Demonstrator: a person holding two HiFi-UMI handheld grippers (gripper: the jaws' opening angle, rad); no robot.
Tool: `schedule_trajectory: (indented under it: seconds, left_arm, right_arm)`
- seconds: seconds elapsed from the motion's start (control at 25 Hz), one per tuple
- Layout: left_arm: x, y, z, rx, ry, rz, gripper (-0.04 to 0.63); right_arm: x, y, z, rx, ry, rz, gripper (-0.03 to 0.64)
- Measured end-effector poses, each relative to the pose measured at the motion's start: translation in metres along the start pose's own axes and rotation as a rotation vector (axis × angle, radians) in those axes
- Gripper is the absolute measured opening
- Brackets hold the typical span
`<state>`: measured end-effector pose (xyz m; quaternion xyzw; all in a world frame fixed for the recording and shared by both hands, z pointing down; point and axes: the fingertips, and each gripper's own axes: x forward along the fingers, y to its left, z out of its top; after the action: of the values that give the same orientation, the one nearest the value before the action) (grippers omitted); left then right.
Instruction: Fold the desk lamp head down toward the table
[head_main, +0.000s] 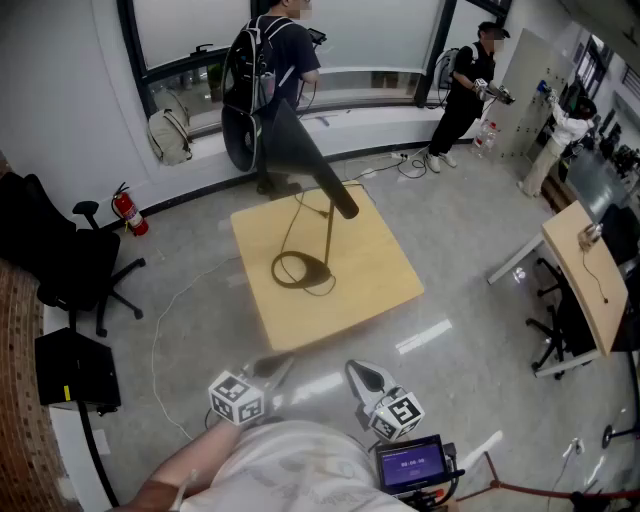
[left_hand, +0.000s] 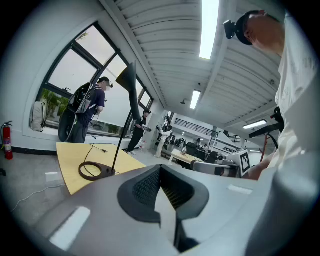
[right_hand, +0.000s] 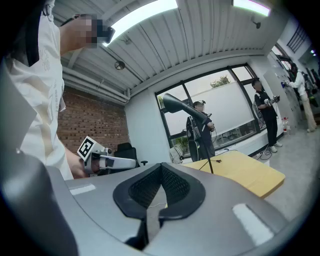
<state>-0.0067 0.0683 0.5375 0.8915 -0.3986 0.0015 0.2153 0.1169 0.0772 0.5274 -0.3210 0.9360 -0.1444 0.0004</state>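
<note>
While desk lamp (head_main: 308, 165) stands on table (head_main: 385, 275), left gripper (head_main: 277, 371), right gripper (head_main: 362, 376) jaws clenched, empty.

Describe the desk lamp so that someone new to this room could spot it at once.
Find the square light-wood table mid-room. The desk lamp stands alone on it, and it has a dark ring base, a thin stem and a long black cone-shaped head.

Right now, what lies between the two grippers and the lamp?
Bare floor, then table top up to the lamp; the head view shows it.
</note>
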Motion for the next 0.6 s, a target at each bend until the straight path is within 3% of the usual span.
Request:
schedule_trajectory:
  seconds: [0.16, 0.32, 0.48, 0.6]
  left_arm:
    - [0.0003, -0.0067, 0.0016, 0.000, 0.000, 0.008, 0.000]
    - [-0.0006, -0.0105, -0.0010, 0.002, 0.007, 0.014, 0.000]
    - [-0.0017, -0.0079, -0.0031, 0.004, 0.009, 0.019, 0.000]
    - [-0.0010, -0.0067, 0.0005, 0.005, 0.007, 0.016, 0.000]
  right_arm:
    - [-0.0041, -0.0038, 0.0018, 0.034, -0.021, -0.017, 0.012]
    - [-0.0063, -0.0057, 0.0053, 0.060, -0.053, -0.016, 0.067]
    - [-0.0072, -0.0057, 0.0083, 0.072, -0.078, -0.014, 0.012]
    - [-0.0079, -0.0059, 0.0101, 0.063, -0.078, -0.026, 0.012]
